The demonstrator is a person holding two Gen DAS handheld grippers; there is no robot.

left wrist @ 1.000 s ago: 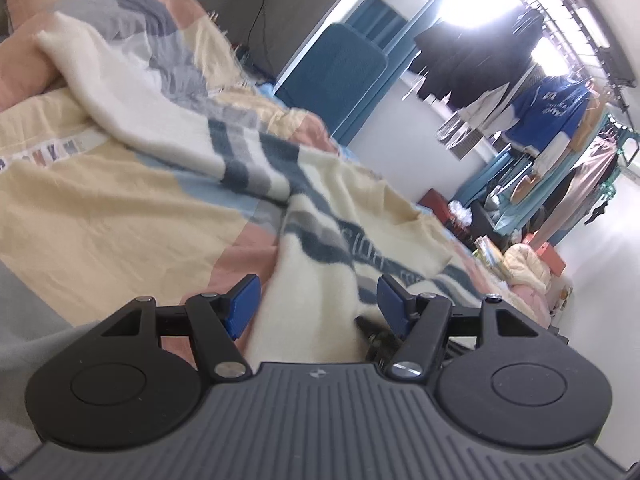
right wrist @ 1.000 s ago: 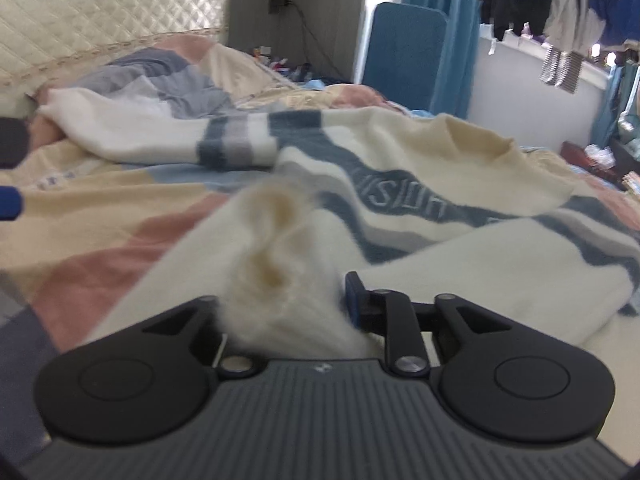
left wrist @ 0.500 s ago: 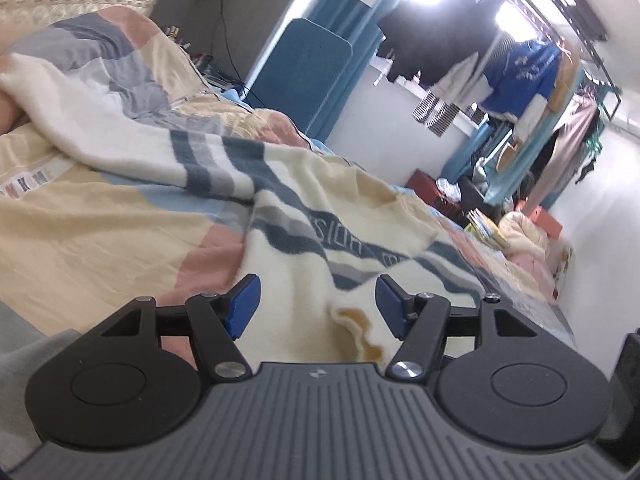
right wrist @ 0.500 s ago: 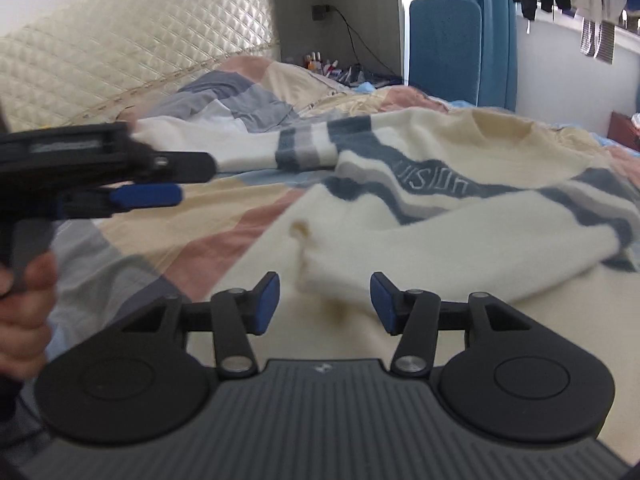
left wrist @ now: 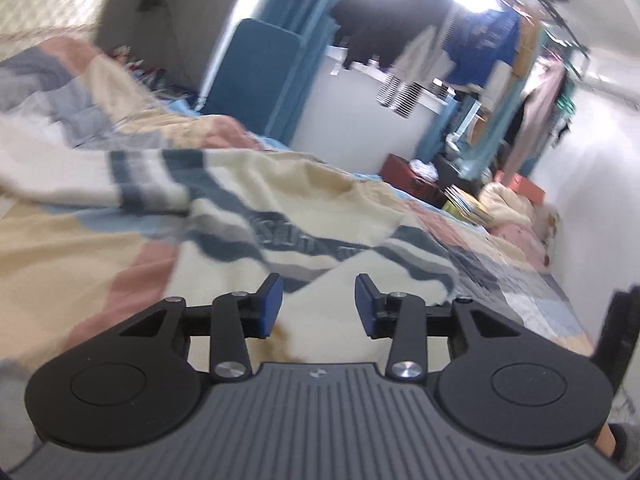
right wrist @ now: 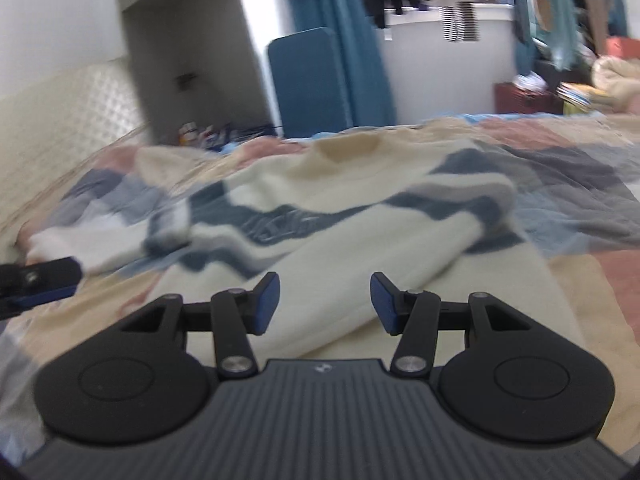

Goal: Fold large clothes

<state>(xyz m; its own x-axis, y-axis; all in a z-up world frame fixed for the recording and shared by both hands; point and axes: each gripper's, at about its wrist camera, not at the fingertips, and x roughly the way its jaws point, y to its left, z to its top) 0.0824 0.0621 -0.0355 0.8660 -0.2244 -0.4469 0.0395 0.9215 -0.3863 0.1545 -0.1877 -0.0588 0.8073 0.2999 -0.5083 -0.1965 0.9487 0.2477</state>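
Cream sweater [left wrist: 320, 196] (navy-grey stripes); pastel patchwork quilt [left wrist: 60, 248].

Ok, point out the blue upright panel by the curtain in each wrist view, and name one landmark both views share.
Left wrist view: the blue upright panel stands upper centre-left, beyond the bed's far side.
Right wrist view: the same panel stands upper centre, right of the grey wall with the socket.
Shared landmark: the dark lettering on the cream striped sweater, lying mid-frame on the bed in both.

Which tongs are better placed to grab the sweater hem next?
Left, probably. The left tongs are closing with the cream sweater hem edge between them; the right tongs stand open over its flat body.
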